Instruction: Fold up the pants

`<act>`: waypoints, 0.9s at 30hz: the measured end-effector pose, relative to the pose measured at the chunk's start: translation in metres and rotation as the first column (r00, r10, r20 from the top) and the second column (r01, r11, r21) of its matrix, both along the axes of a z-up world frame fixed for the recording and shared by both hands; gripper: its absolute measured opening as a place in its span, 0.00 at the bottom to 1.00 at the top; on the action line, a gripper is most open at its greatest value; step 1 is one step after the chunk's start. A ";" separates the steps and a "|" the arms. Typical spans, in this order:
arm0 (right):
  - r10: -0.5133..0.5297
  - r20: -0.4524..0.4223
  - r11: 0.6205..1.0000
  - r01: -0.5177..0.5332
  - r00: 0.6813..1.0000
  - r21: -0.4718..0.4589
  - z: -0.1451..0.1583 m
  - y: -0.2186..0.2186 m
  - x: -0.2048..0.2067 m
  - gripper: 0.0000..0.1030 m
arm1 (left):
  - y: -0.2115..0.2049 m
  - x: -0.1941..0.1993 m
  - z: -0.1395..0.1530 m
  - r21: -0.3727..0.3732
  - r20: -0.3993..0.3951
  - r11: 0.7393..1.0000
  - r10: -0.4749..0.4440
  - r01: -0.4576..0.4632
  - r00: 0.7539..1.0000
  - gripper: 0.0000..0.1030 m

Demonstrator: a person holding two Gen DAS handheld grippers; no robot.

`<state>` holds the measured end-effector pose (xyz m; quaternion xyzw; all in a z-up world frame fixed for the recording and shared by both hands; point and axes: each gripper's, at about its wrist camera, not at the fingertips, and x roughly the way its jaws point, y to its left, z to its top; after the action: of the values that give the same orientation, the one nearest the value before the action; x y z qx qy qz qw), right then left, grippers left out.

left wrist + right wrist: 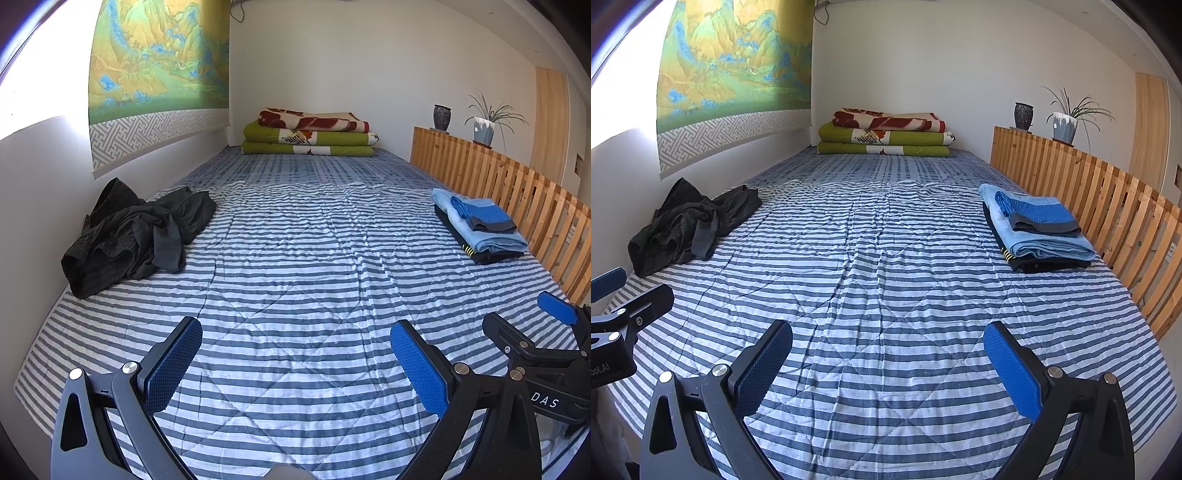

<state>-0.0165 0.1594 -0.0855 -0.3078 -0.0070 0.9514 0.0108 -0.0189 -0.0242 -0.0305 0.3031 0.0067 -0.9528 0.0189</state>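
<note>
Both grippers, left gripper (pixel 295 363) & right gripper (pixel 888 365), hover side by side w/ fingers spread & empty over the bare mid striped quilt (pixel 295 258), prob kept clear for folding; crumpled black pants (pixel 136 236) lie far-left by wall, folded stack (pixel 480 229) far-right.

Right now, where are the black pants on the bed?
In both views the black pants lie crumpled at the left edge of the striped bed cover, against the wall below the landscape hanging.
</note>
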 end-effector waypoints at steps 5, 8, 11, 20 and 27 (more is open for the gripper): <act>0.018 -0.004 1.000 -0.018 1.000 -0.015 -0.001 -0.004 -0.002 0.99 | -0.006 -0.001 0.000 0.006 0.000 1.000 0.017 -0.017 1.000 1.00; 0.044 0.013 0.999 -0.043 0.999 -0.032 -0.005 -0.010 -0.006 0.99 | -0.015 0.000 0.003 0.011 -0.010 0.999 0.034 -0.034 0.999 1.00; 0.069 0.018 0.997 -0.068 0.997 -0.032 -0.007 -0.021 -0.008 0.99 | -0.028 0.000 0.007 0.013 -0.023 0.997 0.070 -0.070 0.997 1.00; 0.160 -0.003 0.987 -0.160 0.987 -0.029 -0.004 -0.062 -0.019 0.98 | -0.091 -0.005 0.009 0.050 -0.020 0.982 0.184 -0.183 0.983 1.00; 0.241 0.023 0.969 -0.239 0.970 -0.064 0.006 -0.105 -0.050 0.98 | -0.148 -0.009 -0.003 0.073 0.011 0.959 0.274 -0.274 0.962 1.00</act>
<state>-0.0662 0.0540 -0.0796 -0.3192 -0.0152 0.9407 -0.1138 -0.0277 -0.1722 -0.0336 0.3000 0.0841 -0.9399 0.1395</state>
